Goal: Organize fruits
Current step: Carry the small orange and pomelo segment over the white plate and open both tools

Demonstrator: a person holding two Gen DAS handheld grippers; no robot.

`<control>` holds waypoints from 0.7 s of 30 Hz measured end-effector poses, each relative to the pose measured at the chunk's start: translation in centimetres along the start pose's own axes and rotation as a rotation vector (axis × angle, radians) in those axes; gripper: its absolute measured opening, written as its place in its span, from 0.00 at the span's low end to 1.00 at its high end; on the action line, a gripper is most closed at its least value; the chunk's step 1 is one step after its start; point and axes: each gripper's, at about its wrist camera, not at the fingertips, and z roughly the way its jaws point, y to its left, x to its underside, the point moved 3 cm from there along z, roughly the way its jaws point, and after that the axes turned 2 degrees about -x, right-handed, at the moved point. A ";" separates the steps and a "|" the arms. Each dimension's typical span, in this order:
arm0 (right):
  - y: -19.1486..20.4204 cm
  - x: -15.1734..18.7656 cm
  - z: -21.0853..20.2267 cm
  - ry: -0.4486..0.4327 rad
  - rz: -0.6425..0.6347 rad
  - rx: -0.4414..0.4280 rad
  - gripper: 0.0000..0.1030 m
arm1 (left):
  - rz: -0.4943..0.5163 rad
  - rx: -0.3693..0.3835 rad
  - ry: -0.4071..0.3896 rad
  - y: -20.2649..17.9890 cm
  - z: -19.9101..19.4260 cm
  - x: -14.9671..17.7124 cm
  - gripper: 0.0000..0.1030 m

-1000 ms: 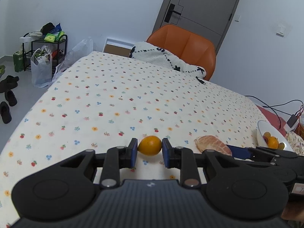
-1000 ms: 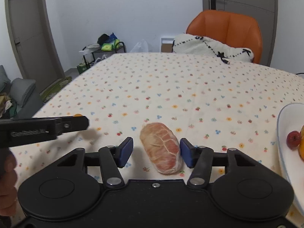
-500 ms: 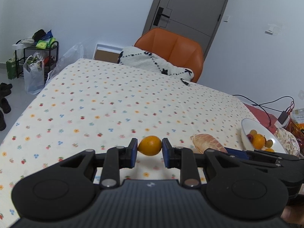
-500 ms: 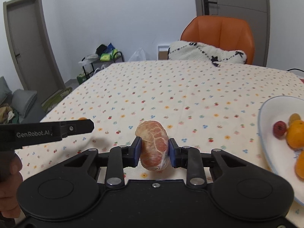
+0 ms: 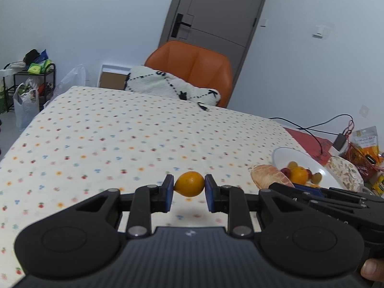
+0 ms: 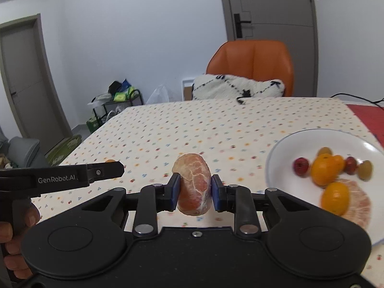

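Observation:
My left gripper [image 5: 189, 187] is shut on a small orange kumquat [image 5: 189, 183] and holds it above the flowered tablecloth. My right gripper [image 6: 195, 188] is shut on a peeled pink pomelo segment [image 6: 193, 183] and holds it in the air, left of the white plate [image 6: 283, 148]. The plate holds several small fruits: oranges [image 6: 324, 169], red and green ones, and another peeled segment [image 6: 357, 201]. In the left wrist view the segment [image 5: 268, 179] and plate [image 5: 285, 153] sit at the right. The left gripper also shows in the right wrist view [image 6: 105, 170].
The table wears a dotted cloth [image 5: 120, 132]. An orange chair [image 5: 192, 64] with a white cushion [image 5: 168, 86] stands at the far side. Cables, a charger [image 5: 339, 141] and snack bags [image 5: 364, 144] lie at the right on a red mat. A shelf rack [image 5: 28, 81] stands by the wall.
My right gripper closed on the pomelo segment, lifted it and moved right toward the plate. My left gripper kept the kumquat and also swung right.

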 end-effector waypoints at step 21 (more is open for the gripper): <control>-7.5 1.0 -4.9 -0.075 0.106 0.129 0.24 | 0.109 0.109 0.019 -8.7 2.0 0.8 0.25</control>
